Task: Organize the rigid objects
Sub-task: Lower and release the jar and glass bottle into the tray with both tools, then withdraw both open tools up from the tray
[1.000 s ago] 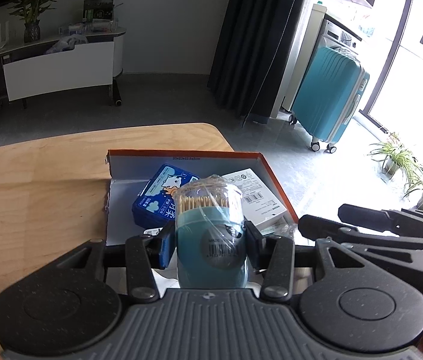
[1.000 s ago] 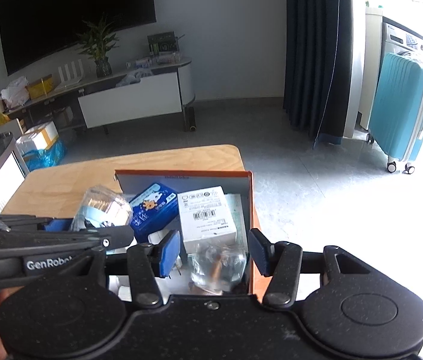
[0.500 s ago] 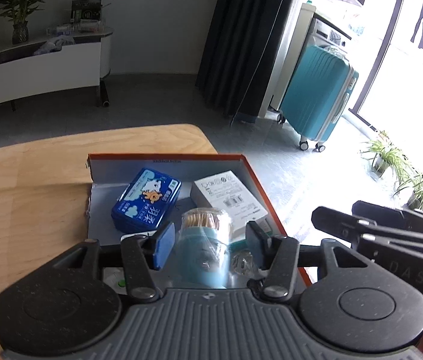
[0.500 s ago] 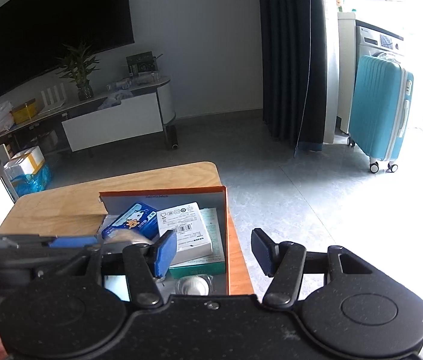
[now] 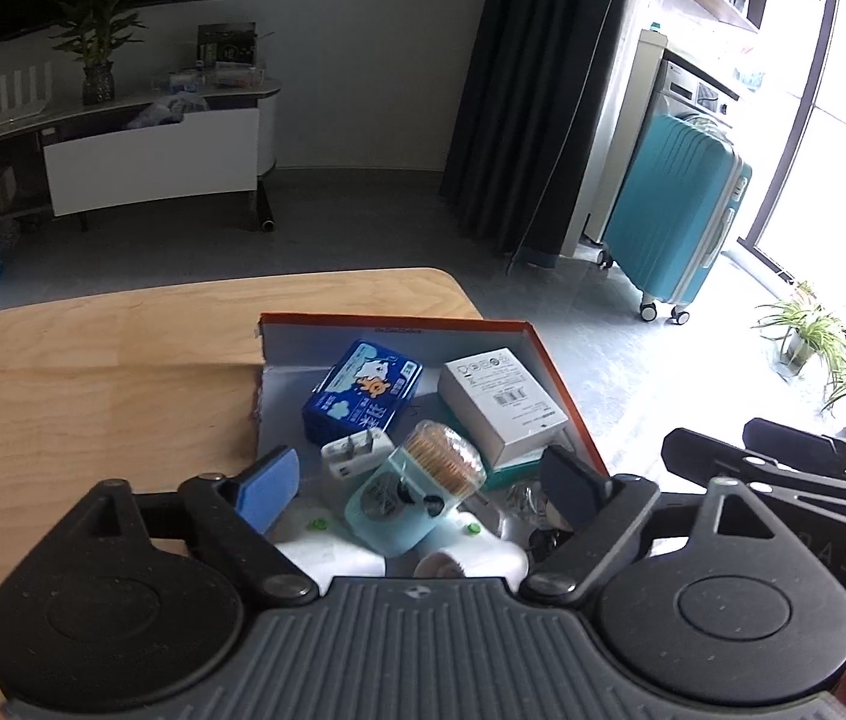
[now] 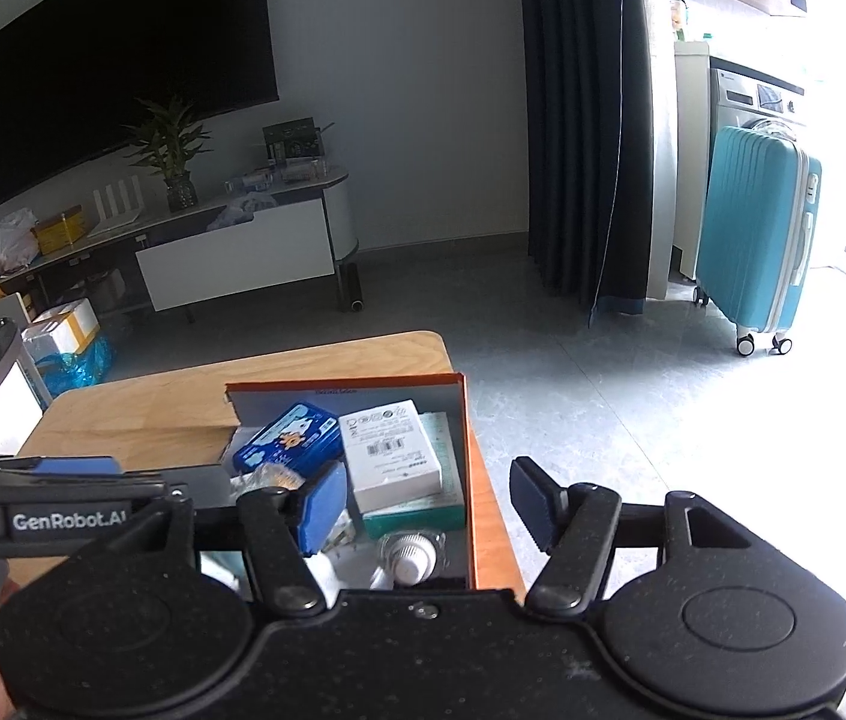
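An orange-rimmed box (image 5: 567, 384) (image 6: 464, 420) on the wooden table holds a blue tin (image 5: 363, 399) (image 6: 290, 441), a white carton (image 5: 501, 405) (image 6: 390, 453), a white charger (image 5: 354, 456) and a teal toothpick jar (image 5: 414, 489). The jar lies tilted in the box, free of the pads. My left gripper (image 5: 423, 483) hangs just above it, jaws opening wide. My right gripper (image 6: 429, 495) is over the box's right wall, jaws opening, nothing between them; below it lies a small clear round item (image 6: 411, 552).
Bare wooden table (image 5: 93, 396) spreads left of the box. The box sits at the table's right corner, with grey floor beyond. A teal suitcase (image 5: 672, 228), a dark curtain and potted plants stand to the right; a TV bench runs along the back wall.
The left gripper let go of the toothpick jar, which now lies tilted in the box, and its jaws spread wide. The right jaws also widened. Both grippers pulled back and up from the box.
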